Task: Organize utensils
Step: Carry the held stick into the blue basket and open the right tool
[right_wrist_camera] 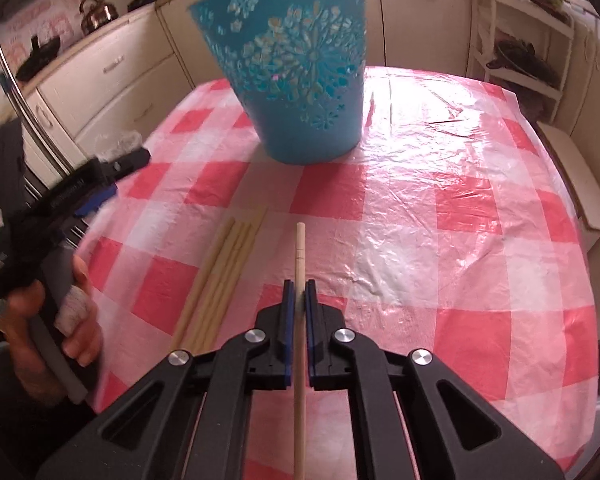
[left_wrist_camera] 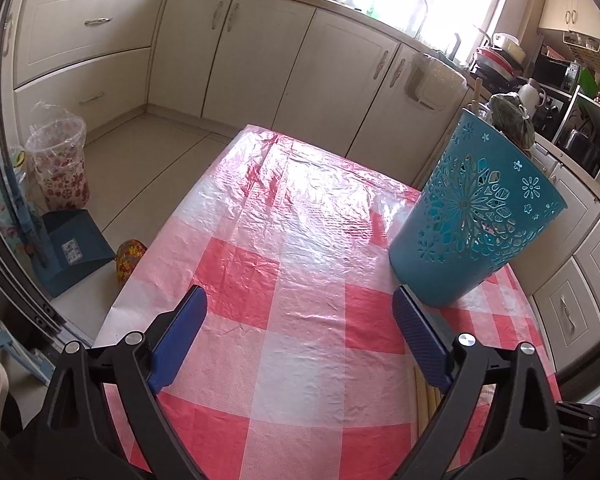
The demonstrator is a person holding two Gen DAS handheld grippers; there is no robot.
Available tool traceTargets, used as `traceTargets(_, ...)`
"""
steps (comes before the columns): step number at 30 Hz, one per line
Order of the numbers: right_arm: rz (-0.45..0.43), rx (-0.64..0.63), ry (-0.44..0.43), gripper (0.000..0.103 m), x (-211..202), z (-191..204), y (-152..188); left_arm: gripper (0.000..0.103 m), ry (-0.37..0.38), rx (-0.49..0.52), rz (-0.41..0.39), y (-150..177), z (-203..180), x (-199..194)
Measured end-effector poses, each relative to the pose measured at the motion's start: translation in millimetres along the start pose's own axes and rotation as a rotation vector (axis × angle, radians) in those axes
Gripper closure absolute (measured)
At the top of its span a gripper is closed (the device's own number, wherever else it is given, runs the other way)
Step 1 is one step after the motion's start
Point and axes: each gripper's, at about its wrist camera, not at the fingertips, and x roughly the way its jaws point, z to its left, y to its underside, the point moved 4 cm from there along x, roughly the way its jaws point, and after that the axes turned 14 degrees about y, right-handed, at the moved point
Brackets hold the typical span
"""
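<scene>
Right gripper (right_wrist_camera: 299, 292) clamps one chopstick (right_wrist_camera: 300, 248); left gripper (left_wrist_camera: 300, 320) agape — empty.

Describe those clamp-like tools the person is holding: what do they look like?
Each is a black plastic frame with triangular cut-outs and round silver pins. The left gripper and right gripper both end in two flat fingers faced with dark blue ribbed pads. The left hand wears a pale wrapping on one finger. No cables show.
</scene>
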Motion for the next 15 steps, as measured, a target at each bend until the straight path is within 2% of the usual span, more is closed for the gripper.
traceTargets(2, -0.054, 0.080, -0.095, 0.097, -22.6, -5.5, -9.8, 0.013, 0.000, 0.001, 0.000, -0.1, 0.3, -0.1)
traceTargets(4, -0.132, 0.127, -0.155, 0.097, -47.8, -9.0, -26.8, 0.013, 0.000, 0.004, 0.000, 0.1, -0.2, 0.1)
traceTargets(8, -0.324, 0.189, -0.254, 0.097, -96.2, -6.9, -78.9, 0.013, -0.003, 0.004, 0.001, 0.1, -0.5, 0.6)
traceTargets(10, -0.430, 0.193, -0.260, 0.097, -115.8, 0.6, -110.6, 0.012, -0.002, 0.005, 0.002, 0.2, -0.8, 0.9)
traceTargets(13, -0.592, 0.199, -0.217, 0.097, -134.9, 12.5, -158.4, 0.012, -0.004, 0.011, 0.003, 0.3, -1.8, 0.5)
traceTargets(15, -0.690, 0.206, -0.126, 0.097, -138.9, 18.7, -182.0, 0.012, -0.005, 0.013, -0.001, 0.1, -2.4, -0.4)
